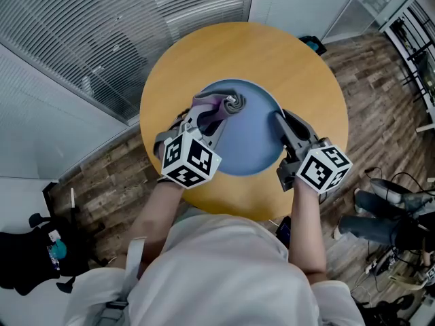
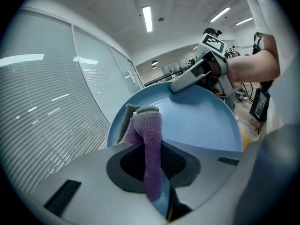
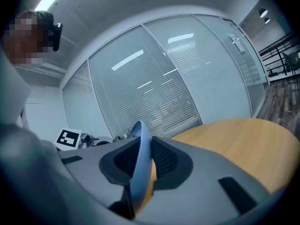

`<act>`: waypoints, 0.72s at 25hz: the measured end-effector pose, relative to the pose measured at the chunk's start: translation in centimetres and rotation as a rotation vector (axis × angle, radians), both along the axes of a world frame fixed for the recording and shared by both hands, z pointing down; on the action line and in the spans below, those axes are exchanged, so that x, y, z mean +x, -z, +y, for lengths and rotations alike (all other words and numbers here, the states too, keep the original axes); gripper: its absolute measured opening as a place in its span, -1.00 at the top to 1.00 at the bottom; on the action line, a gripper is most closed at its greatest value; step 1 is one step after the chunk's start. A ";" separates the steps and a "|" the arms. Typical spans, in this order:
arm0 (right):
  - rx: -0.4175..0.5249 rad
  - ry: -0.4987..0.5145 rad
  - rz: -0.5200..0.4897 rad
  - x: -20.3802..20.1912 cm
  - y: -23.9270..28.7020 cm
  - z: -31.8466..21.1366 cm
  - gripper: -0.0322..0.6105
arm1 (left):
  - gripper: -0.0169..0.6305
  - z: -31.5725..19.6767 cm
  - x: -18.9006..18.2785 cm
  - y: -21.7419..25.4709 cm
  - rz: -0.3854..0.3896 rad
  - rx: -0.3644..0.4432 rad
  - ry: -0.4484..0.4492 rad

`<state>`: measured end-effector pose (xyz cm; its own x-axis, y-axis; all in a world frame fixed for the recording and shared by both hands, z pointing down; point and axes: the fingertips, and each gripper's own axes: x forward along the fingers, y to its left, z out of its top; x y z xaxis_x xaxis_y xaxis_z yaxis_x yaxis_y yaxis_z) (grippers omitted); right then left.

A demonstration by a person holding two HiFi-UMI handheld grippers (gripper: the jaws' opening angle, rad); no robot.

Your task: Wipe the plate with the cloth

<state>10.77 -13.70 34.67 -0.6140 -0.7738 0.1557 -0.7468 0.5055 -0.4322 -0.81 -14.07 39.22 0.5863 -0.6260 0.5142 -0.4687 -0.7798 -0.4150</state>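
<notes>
A blue plate (image 1: 248, 138) lies on the round wooden table (image 1: 306, 73). My left gripper (image 1: 219, 116) is shut on a purple and grey cloth (image 1: 228, 104), which rests on the plate's far left part. In the left gripper view the cloth (image 2: 149, 139) hangs between the jaws over the plate (image 2: 201, 121). My right gripper (image 1: 280, 119) is shut on the plate's right rim. The right gripper view shows the rim (image 3: 139, 158) edge-on between the jaws, tilted up from the table (image 3: 234, 139).
Glass walls with blinds (image 1: 136, 26) stand beyond the table. The floor is wood planking (image 1: 380, 80). Cables and dark gear (image 1: 394, 216) lie on the floor at the right. A black bag (image 1: 34, 250) sits at the lower left.
</notes>
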 end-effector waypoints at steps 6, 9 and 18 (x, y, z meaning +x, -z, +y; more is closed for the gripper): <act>-0.003 0.002 -0.001 -0.1 0.2 0.0 0.69 | 0.79 0.6 1.4 0.5 0.019 -0.012 -0.028; -0.002 0.004 -0.002 -0.2 0.1 0.0 0.69 | 0.79 0.8 2.1 0.7 0.019 -0.006 -0.043; 0.000 0.019 0.011 -0.8 0.0 0.2 0.68 | 0.79 1.1 3.6 1.4 0.006 0.018 -0.087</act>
